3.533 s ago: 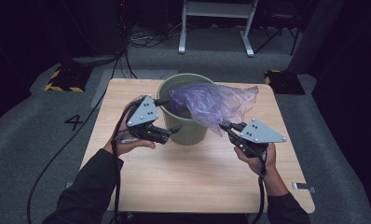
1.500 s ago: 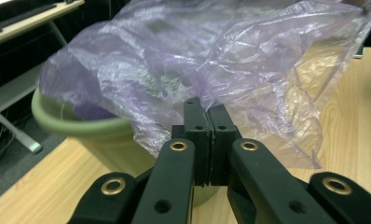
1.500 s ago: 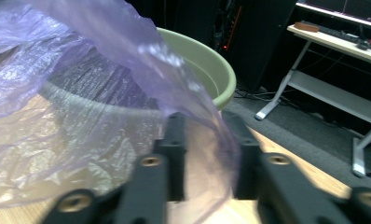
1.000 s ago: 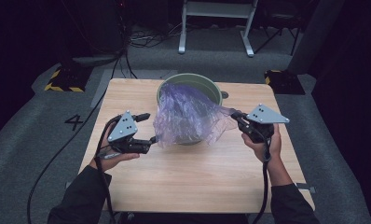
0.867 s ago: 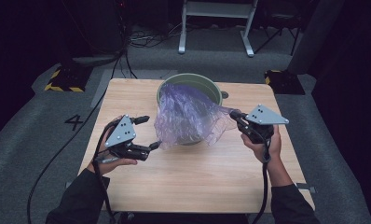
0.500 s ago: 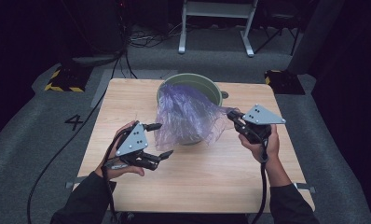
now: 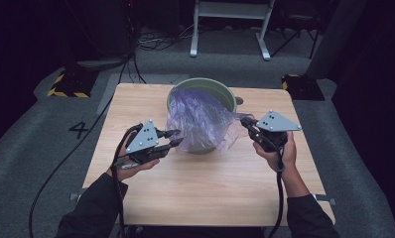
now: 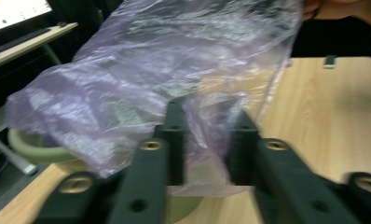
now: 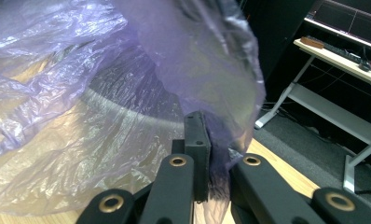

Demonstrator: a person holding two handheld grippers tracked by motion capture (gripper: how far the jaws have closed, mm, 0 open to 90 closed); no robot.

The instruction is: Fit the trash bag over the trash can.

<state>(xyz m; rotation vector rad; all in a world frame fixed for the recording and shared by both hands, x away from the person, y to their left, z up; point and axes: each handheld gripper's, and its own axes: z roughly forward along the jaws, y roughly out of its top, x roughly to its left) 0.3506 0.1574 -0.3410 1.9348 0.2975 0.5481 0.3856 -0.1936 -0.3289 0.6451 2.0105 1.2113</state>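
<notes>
Writing: a "4" (image 7: 79, 130) marked on the grey floor, left of the desk (image 7: 205, 188); no labels readable elsewhere.

Purple plastic bag (image 7: 203, 121) at frame centre, draped over the near rim of the green bucket (image 7: 220, 89) and spilling down its front. Bucket stands toward the far edge of the desk, centre. Near half of the desk bare; open wood also on either side of the bucket.

Right gripper (image 7: 246, 122), right of centre: jaws closed on a pinch of bag film, holding its right edge out taut.

Left gripper (image 7: 174, 138), left of centre, at the bag's lower left edge. Jaws have just been closing; in the left gripper view a fold of film hangs between them, pads not yet pressing it.

Since half a second ago: left gripper has moved up toward the bag from lower on the desk. Right gripper unchanged.
</notes>
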